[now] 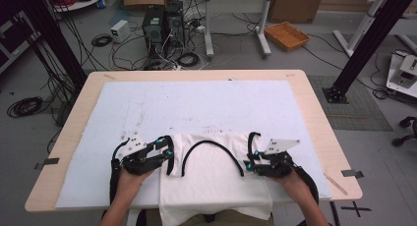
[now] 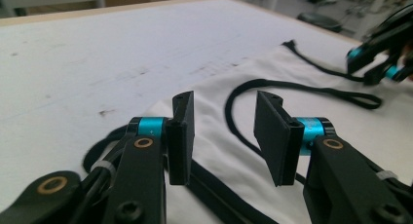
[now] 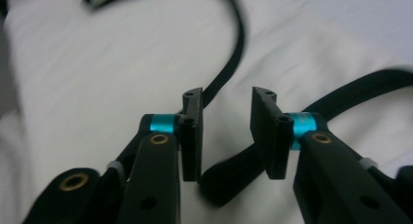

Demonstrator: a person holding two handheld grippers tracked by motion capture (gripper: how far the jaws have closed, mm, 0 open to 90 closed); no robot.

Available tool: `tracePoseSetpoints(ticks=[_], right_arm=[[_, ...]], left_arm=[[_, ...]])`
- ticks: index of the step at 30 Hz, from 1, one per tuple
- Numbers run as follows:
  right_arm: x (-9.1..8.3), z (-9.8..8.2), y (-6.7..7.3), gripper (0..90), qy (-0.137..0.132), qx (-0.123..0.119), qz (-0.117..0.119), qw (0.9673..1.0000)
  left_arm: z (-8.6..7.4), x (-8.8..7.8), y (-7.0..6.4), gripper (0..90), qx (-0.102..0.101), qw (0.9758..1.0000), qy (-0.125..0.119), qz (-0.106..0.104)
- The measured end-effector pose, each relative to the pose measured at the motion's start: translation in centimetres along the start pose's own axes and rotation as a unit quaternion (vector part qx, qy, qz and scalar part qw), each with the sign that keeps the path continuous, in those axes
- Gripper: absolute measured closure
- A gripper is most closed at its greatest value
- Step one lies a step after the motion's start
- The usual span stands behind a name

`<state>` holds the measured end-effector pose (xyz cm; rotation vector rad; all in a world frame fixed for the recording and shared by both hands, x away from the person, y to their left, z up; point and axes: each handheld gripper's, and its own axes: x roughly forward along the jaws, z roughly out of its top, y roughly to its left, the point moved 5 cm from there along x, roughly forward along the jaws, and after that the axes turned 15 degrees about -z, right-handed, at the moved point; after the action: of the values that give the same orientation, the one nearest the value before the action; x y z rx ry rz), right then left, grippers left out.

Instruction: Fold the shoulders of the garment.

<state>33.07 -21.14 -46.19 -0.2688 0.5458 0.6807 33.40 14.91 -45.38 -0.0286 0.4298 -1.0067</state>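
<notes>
A white garment (image 1: 211, 174) with black trim lies flat on the near part of the white mat, its lower end hanging over the table's front edge. A black strap (image 1: 212, 145) arcs across its top. My left gripper (image 1: 167, 148) rests at the garment's left edge, beside a black trim band. In the left gripper view, my left gripper (image 2: 224, 100) is open over white cloth (image 2: 224, 131), with nothing between the pads. My right gripper (image 1: 250, 159) sits at the garment's right edge. The right gripper view has my right gripper (image 3: 226, 95) open above a black strap (image 3: 234, 53), not pressing on it.
The white mat (image 1: 196, 100) covers most of the wooden table (image 1: 314, 118). Beyond the table, the floor holds computer towers (image 1: 162, 24), cable tangles and an orange basket (image 1: 286, 35). Black frame posts stand at both sides. The right gripper (image 2: 380, 58) shows far off in the left gripper view.
</notes>
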Motion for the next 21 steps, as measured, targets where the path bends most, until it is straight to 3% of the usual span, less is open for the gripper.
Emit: tracePoseSetpoints(ticks=[2,3,4,7,9,13,18,21], right_arm=[[0.8,0.7,-1.5,62.7,-0.002,0.025,-0.065,0.9976],[1.6,0.8,-2.2,62.7,0.009,0.036,-0.100,0.9943],[2.2,0.8,-2.4,62.8,0.018,0.039,-0.111,0.9929],[3.4,0.7,-1.7,62.8,0.048,0.012,-0.111,0.9926],[3.9,0.3,-1.2,67.4,0.072,-0.019,-0.129,0.9889],[3.6,0.1,-1.2,82.3,0.077,-0.036,-0.138,0.9868],[3.2,0.0,-1.2,84.3,0.076,-0.035,-0.137,0.9871],[2.6,0.0,-1.3,85.4,0.072,-0.030,-0.136,0.9877]], left_arm=[[-0.2,0.9,0.6,61.6,-0.011,0.9994,0.029,0.013],[-0.4,1.3,0.8,61.5,-0.015,0.9987,0.046,0.017],[-0.6,1.8,0.9,61.5,-0.018,0.9978,0.061,0.016],[-1.2,2.7,0.7,61.7,-0.010,0.9946,0.103,0.013],[-1.6,3.1,0.6,63.7,0.003,0.9910,0.133,0.019],[-1.8,3.3,0.2,81.6,0.033,0.9881,0.145,0.039],[-1.6,2.5,0.0,87.4,0.004,0.9886,0.147,0.033],[-1.3,1.4,0.1,89.1,-0.015,0.9916,0.128,0.013]])
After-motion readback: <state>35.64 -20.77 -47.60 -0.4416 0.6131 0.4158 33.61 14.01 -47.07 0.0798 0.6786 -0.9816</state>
